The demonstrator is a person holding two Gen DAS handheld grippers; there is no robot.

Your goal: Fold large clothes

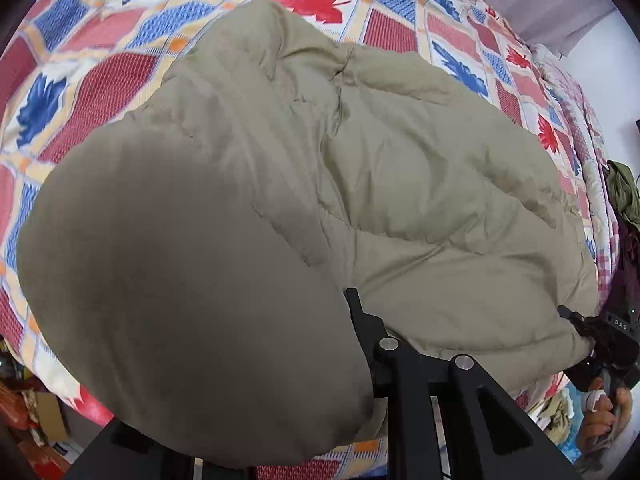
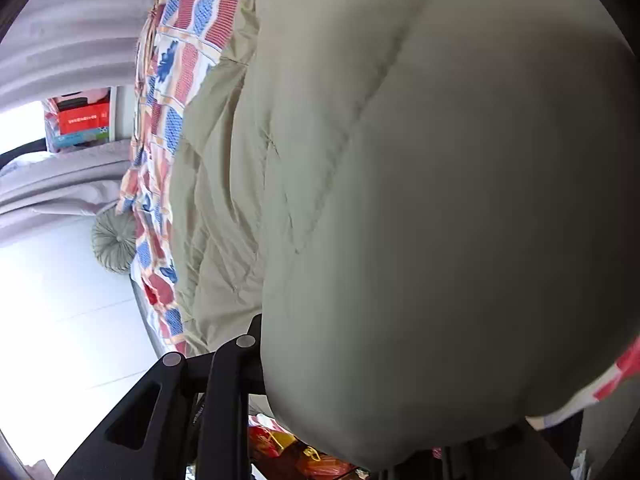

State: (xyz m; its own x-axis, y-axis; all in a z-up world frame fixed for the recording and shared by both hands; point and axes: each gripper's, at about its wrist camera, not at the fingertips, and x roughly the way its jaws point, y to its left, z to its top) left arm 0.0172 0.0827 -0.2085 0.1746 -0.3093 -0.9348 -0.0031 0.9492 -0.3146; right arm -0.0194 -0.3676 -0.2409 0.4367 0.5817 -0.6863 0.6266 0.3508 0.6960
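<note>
A large beige padded coat (image 1: 360, 168) lies spread on a bed with a red, blue and white patterned cover (image 1: 100, 52). In the left wrist view my left gripper (image 1: 344, 320) is shut on a lifted fold of the coat; the puffy fabric bulges over its left finger and hides it. Only the right finger (image 1: 354, 304) shows. My right gripper (image 1: 576, 320) grips the coat's near right edge. In the right wrist view the coat (image 2: 420, 200) fills the frame and drapes over my right gripper (image 2: 280, 340), hiding its right finger.
The bed's right edge (image 1: 592, 184) runs past dark clothes (image 1: 624, 200). Boxes and bags lie on the floor at lower left (image 1: 36, 412). In the right wrist view, grey curtains (image 2: 72, 40), a round grey cushion (image 2: 114, 240) and white floor (image 2: 60, 320).
</note>
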